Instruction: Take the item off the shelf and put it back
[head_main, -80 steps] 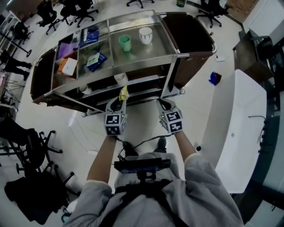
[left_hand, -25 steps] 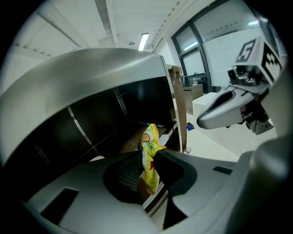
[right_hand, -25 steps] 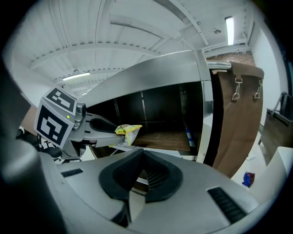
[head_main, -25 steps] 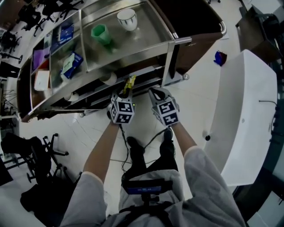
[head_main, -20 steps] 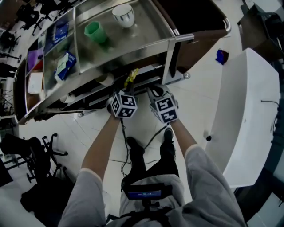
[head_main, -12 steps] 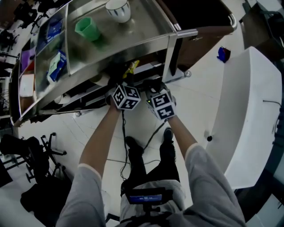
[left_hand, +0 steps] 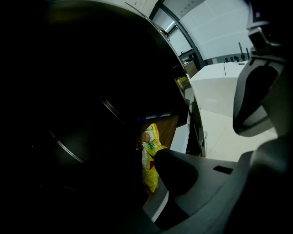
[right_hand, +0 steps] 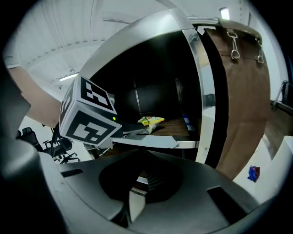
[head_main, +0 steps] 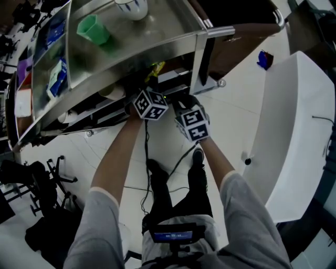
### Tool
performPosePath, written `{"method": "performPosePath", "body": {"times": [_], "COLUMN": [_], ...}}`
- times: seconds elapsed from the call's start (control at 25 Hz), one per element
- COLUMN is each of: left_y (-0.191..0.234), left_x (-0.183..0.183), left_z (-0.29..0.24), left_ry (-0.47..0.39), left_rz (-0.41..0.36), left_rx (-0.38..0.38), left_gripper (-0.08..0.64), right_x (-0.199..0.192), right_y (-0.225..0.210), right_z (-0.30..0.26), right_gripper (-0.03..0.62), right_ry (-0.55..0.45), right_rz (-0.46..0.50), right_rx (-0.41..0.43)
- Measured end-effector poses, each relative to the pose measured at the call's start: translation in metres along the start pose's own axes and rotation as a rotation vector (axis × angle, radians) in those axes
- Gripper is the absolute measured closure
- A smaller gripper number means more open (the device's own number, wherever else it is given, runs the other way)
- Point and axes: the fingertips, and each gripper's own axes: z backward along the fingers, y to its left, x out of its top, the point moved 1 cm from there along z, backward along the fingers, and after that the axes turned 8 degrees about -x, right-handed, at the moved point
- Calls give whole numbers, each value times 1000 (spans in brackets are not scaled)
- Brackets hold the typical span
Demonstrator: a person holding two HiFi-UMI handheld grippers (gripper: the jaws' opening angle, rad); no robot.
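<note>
Left gripper [head_main: 149, 84] sunk under steel shelf [head_main: 157, 31] | clamps crinkly yellow packet [head_main: 156, 67] | right gripper [head_main: 181, 101] closed, empty

A steel cart [head_main: 157, 39] stands on a pale tiled floor [head_main: 236, 121]. Its top tray carries a green cup [head_main: 93, 29] and, beyond it at the picture's edge, a white bowl [head_main: 130, 6]. The tray's left sections hold two blue packs [head_main: 56, 79], a purple thing [head_main: 23, 65] and a white one [head_main: 22, 102]. A brown bag [head_main: 231, 39] hangs on the cart's right end. Under the tray a white cup [head_main: 111, 92] stands on the shelf [right_hand: 151, 142], which has a steel front edge and a brown board behind it. A yellow packet [right_hand: 150, 122] sits just over that board; whether it rests on it cannot be told. A small blue thing [head_main: 265, 59] lies on the floor, right of the cart.
</note>
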Motion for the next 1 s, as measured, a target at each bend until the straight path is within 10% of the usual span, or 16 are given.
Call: {"method": "performPosePath", "body": {"times": [0.28, 0.68, 1.0], "left_y": [-15, -6, -4], "left_x": [1, 5, 18], "left_z": [-4, 24, 115], "left_ry": [-17, -58, -127], "left_rz": [41, 84, 264], "left_rx": [-54, -22, -71], "left_gripper": [291, 267, 268], "right_x": [-11, -7, 32], "right_y": [-11, -14, -2], "right_z": [6, 17, 68], "right_gripper": [583, 583, 583], "right_ry": [11, 11, -2], "right_rz": [-24, -25, -4], "right_rx": [-10, -24, -50]}}
